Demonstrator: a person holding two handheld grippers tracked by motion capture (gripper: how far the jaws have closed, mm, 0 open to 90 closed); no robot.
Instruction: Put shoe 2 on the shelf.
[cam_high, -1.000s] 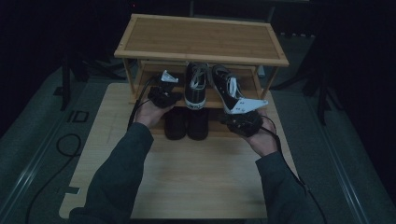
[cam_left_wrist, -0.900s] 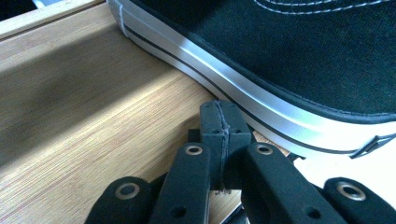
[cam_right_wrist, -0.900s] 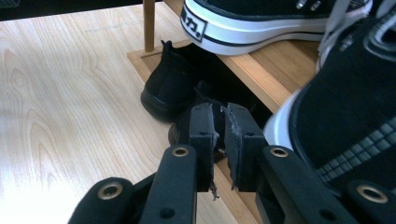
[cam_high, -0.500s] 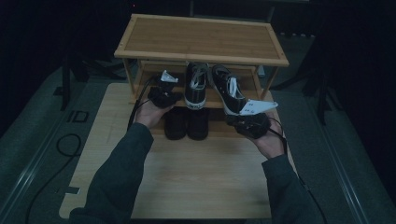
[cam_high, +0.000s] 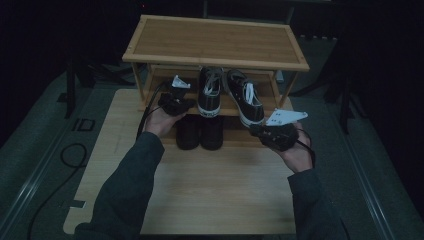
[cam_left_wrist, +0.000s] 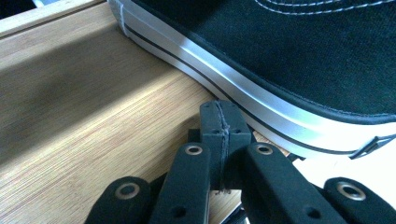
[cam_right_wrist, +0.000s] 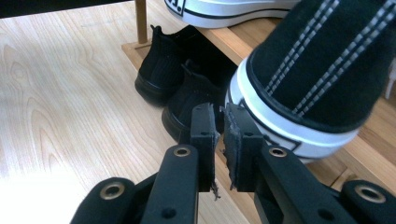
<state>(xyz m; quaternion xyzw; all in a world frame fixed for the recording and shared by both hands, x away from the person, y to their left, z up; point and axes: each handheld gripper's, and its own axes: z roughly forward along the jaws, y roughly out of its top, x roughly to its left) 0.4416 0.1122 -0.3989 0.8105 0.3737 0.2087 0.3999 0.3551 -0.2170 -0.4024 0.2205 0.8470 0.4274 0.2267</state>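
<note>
High view, right hand: since a second ago the right gripper (cam_high: 256, 130) has drawn back from the right sneaker (cam_high: 245, 97) toward the right-hand edge of the counter (cam_high: 215, 190).
Right gripper view, jaws: a narrow slit apart, nothing between them; the right gripper (cam_right_wrist: 219, 135) sits just short of the right sneaker's (cam_right_wrist: 317, 79) heel.
Meaning for the task: judged as a release. The right sneaker is set on the middle shelf, angled, heel overhanging the front edge, and may need straightening.
Left gripper view, jaws: pressed together, holding nothing; the left gripper (cam_left_wrist: 219, 123) lies just beside the white sole band of the left sneaker (cam_left_wrist: 303, 60), over the middle shelf (cam_left_wrist: 93, 116).
High view, left hand: unmoved over the same second, with the left gripper (cam_high: 181, 102) at the left sneaker (cam_high: 210, 90).
Black shoes (cam_high: 200, 132): a pair under the middle shelf, heels toward the person, untouched.
Shoe rack (cam_high: 215, 42): top board bare.
Writing, sneakers: the heel patches in the right gripper view are cut off and cannot be read.
Writing, floor: a pale mark reading "ID" (cam_high: 82, 124) left of the counter.
</note>
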